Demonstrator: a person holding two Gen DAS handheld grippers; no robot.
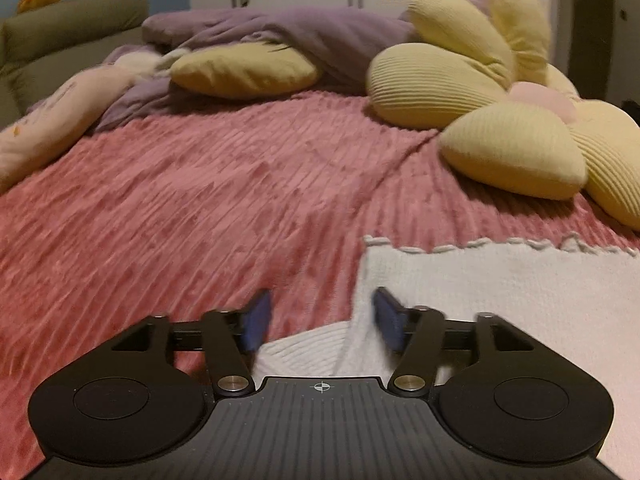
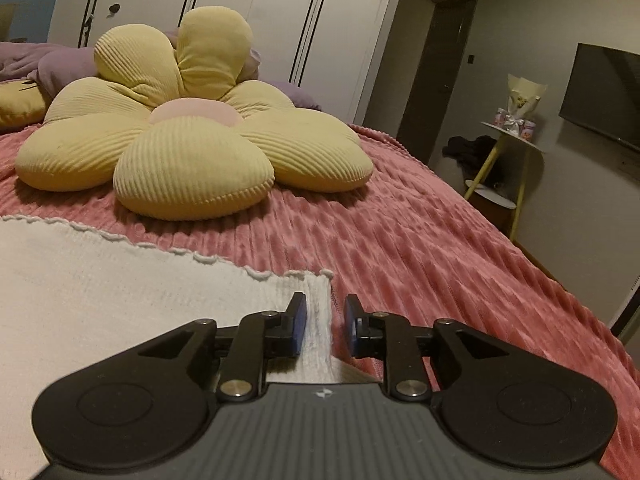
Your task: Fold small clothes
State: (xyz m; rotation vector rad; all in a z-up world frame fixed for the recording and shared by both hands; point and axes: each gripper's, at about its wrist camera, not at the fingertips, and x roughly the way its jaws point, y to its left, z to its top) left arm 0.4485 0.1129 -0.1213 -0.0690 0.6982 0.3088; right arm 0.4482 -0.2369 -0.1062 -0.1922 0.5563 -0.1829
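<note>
A white ribbed knit garment (image 1: 500, 288) with a scalloped hem lies flat on the pink ribbed bedspread (image 1: 200, 208). My left gripper (image 1: 320, 320) is open over the garment's left edge, with a fold of white cloth between and below its blue pads (image 1: 256, 320). In the right wrist view the same garment (image 2: 120, 280) fills the lower left. My right gripper (image 2: 326, 326) is partly open and straddles the garment's right edge, with the cloth strip between its pads (image 2: 299, 326), not pinched.
A big yellow flower-shaped cushion (image 2: 180, 140) lies just beyond the garment's hem, and shows in the left wrist view (image 1: 500, 120). A yellow pillow (image 1: 244, 70) and purple bedding (image 1: 280, 28) lie farther back. The bed's right edge (image 2: 560, 280) drops to the floor beside a small side table (image 2: 512, 140).
</note>
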